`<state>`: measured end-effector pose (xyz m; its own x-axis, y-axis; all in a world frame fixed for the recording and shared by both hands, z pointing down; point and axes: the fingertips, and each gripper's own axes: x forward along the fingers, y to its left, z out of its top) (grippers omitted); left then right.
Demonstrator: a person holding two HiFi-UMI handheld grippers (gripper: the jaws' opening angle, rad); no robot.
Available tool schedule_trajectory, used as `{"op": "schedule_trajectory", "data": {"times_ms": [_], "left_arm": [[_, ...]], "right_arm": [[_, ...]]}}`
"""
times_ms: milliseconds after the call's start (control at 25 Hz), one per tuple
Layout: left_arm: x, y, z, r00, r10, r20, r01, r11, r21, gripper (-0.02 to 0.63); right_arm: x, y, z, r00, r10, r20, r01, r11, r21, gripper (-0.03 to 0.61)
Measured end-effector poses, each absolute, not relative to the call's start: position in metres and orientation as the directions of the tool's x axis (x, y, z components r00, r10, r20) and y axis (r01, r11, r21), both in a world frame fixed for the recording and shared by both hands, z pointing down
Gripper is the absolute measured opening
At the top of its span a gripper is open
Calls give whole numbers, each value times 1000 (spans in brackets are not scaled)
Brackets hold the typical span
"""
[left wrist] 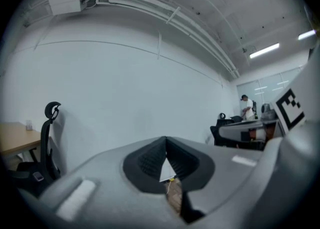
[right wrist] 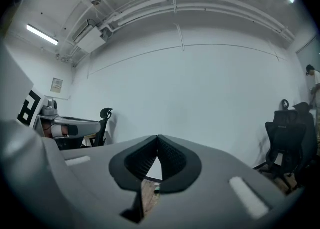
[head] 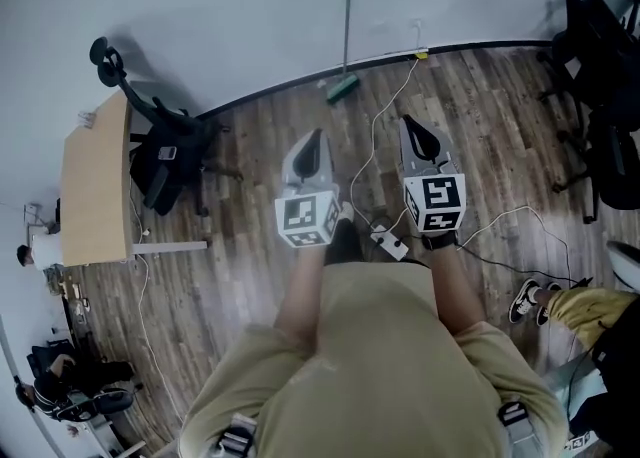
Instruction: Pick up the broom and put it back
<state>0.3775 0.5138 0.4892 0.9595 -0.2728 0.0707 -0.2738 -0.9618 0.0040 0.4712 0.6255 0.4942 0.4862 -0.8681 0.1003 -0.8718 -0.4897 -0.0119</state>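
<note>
The broom [head: 344, 85], a thin grey handle on a green head, leans upright against the white wall [head: 250, 16] (head at its foot). Both arms reach level toward that wall, well short of it. The left gripper [head: 314, 138] and right gripper [head: 412, 126] are each pinched closed on nothing.

The person is stretching the left forearm [head: 303, 291] and right forearm [head: 452, 291] out ahead, side by side. The left tongs [head: 314, 136] and right tongs [head: 411, 126] are pointing roughly level, jaws pressing together, gripping nothing.
</note>
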Motion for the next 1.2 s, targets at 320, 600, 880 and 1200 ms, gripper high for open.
{"op": "schedule_trajectory", "data": {"times_ms": [320, 600, 880, 1200], "left_arm": [[432, 438, 477, 980, -194, 43, -195, -980, 29, 0], [467, 390, 495, 989, -133, 60, -138, -986, 89, 0], [489, 320, 501, 992, -105, 70, -112, -989, 101, 0], [490, 235, 524, 979, -166, 120, -180, -977, 114, 0]], "right_arm": [[497, 553, 472, 510, -857, 68, -859, -512, -9, 6], [522, 508, 483, 555, -822, 130, -830, -557, 25, 6], [544, 433, 493, 562, -811, 164, -825, -564, 35, 6], [549, 352, 510, 499, -846, 190, -865, -501, 38, 6]]}}
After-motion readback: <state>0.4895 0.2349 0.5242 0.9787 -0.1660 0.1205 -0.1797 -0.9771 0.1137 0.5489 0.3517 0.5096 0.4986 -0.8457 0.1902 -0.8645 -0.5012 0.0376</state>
